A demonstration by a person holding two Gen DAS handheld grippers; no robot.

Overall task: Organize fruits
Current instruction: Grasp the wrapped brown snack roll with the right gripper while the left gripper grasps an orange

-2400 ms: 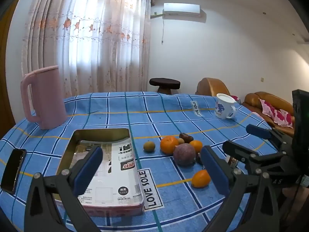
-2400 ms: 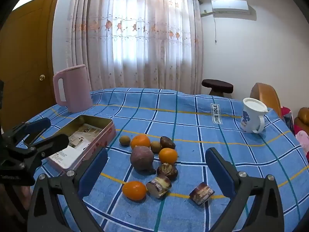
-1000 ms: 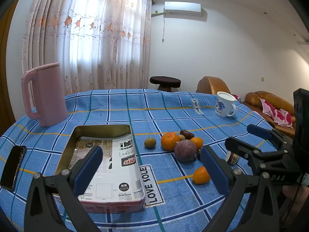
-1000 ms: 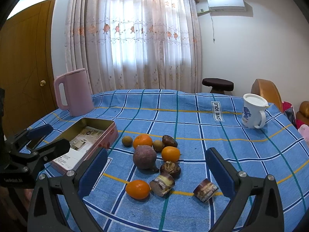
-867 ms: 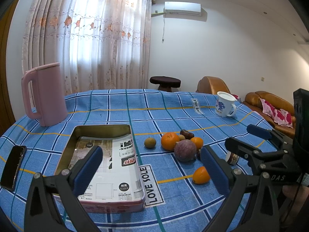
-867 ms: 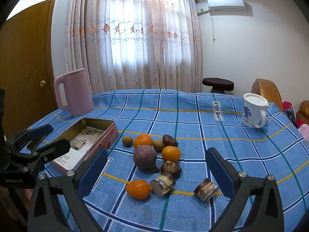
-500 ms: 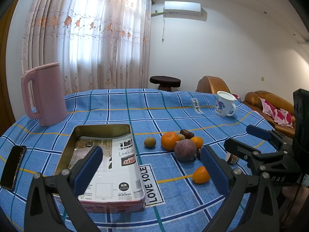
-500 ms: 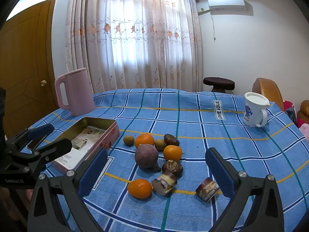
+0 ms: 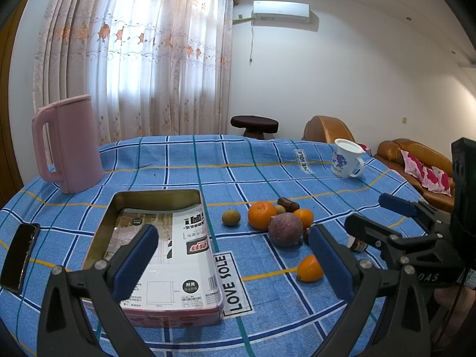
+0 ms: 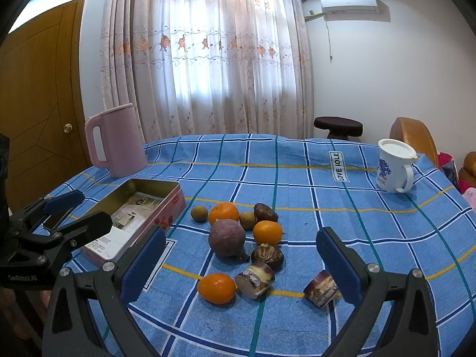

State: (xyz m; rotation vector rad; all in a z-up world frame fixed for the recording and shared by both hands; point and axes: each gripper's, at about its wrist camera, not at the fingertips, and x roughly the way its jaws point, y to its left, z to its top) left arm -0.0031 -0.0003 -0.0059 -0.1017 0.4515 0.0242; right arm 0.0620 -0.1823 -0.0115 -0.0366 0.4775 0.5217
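A cluster of fruit lies mid-table: a purple passion fruit [image 10: 227,241], an orange [image 10: 223,213], a small orange [image 10: 267,232], a kumquat [image 10: 217,288], a small brown fruit [image 10: 199,213] and dark cut pieces [image 10: 255,275]. An open pink tin [image 10: 139,208] with a paper inside sits left of them; it also shows in the left wrist view [image 9: 154,255]. My right gripper [image 10: 238,264] is open and empty, just before the fruit. My left gripper [image 9: 235,258] is open and empty, over the tin's near right part; the passion fruit [image 9: 285,229] lies beyond it.
A pink pitcher [image 10: 114,142] stands at the back left, a white mug [image 10: 392,166] at the back right. A black phone [image 9: 19,255] lies at the left table edge. A stool [image 10: 337,125] and sofas [image 9: 413,160] are beyond the blue checked tablecloth [image 10: 297,178].
Both grippers have drifted slightly; the fruit looks marginally nearer in the right wrist view. Nothing on the table has moved.
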